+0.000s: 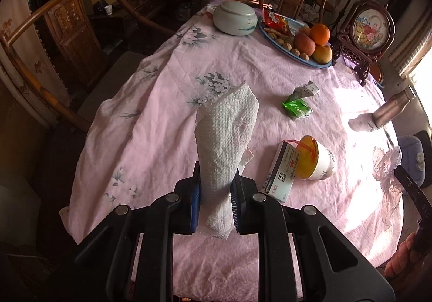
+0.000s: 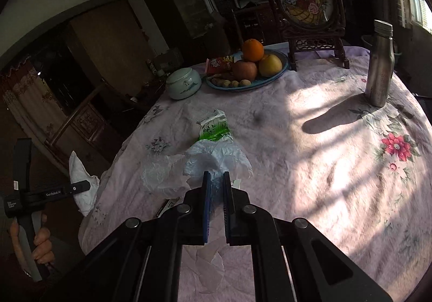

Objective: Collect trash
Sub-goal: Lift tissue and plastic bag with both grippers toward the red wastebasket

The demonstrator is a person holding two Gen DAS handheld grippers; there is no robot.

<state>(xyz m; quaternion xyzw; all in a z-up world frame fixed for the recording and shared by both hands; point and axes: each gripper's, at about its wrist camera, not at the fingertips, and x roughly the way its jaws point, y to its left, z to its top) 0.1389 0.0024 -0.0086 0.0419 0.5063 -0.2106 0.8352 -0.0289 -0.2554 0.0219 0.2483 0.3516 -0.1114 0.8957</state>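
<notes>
Your left hand-held gripper (image 1: 215, 188) is pinching one crumpled paper towel (image 1: 225, 137), gripped low on its bunched end so the rest stands up above the pads, clear of the tabletop (image 1: 151, 124). It weighs next to nothing and is soft all through; it will flop and can tear, so keep the pinch on the thick wad, not a loose corner. Your right hand-held gripper (image 2: 216, 180) has its fingers drawn close on the neck of one thin translucent plastic bag (image 2: 194, 164), which spreads out crinkled over the cloth ahead. That film is light, limp and slippery, so I judge it could slide out unless you hold several gathered layers.

Still lying on the tabletop, counted:

- One green tea wrapper (image 1: 298, 105), torn open near the middle. It is light and crackly; take it by the flattened torn end.
- One paper cup (image 1: 316, 159) on its side, its mouth covered in orange and a red straw-like strip across it. It is light, crushes easily and may roll; pinch across the rim.
- One small medicine carton (image 1: 279, 172) touching the cup. It is stiff and light; take it across the narrow faces.

One steel bottle (image 2: 379, 64), one lidded ceramic jar (image 2: 183, 83) and one fruit tray (image 2: 282, 71) look like keepers, not trash.
</notes>
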